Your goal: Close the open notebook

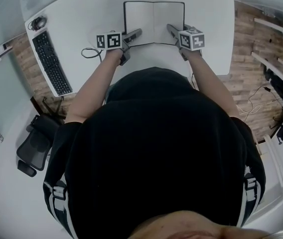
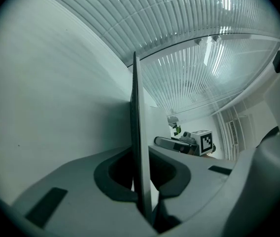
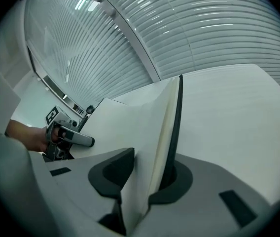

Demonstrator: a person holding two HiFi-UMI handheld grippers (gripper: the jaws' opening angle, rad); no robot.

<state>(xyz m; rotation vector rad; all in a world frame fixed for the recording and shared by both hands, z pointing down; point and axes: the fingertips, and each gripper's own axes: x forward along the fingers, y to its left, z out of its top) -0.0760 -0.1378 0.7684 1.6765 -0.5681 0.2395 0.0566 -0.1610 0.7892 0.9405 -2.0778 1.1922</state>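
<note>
An open black-covered notebook [image 1: 154, 21] lies on the white table [image 1: 209, 39], blank pages up. My left gripper [image 1: 136, 33] is at its lower left corner. In the left gripper view the thin left cover [image 2: 135, 132] stands edge-on between the jaws of that gripper [image 2: 143, 204], which are shut on it. My right gripper [image 1: 172, 29] is at the lower right corner. In the right gripper view the right cover [image 3: 178, 117] and loosely fanned pages [image 3: 155, 152] stand lifted between that gripper's [image 3: 145, 194] jaws, which are open around them. Each gripper shows in the other's view: right gripper [image 2: 182, 143], left gripper [image 3: 75, 139].
A black keyboard [image 1: 51, 63] lies at the table's left, with a dark device [image 1: 37, 22] beyond it and a looped cable [image 1: 89, 53] near my left hand. An office chair [image 1: 37, 138] stands at the left on the floor. Window blinds [image 2: 204, 68] run behind the table.
</note>
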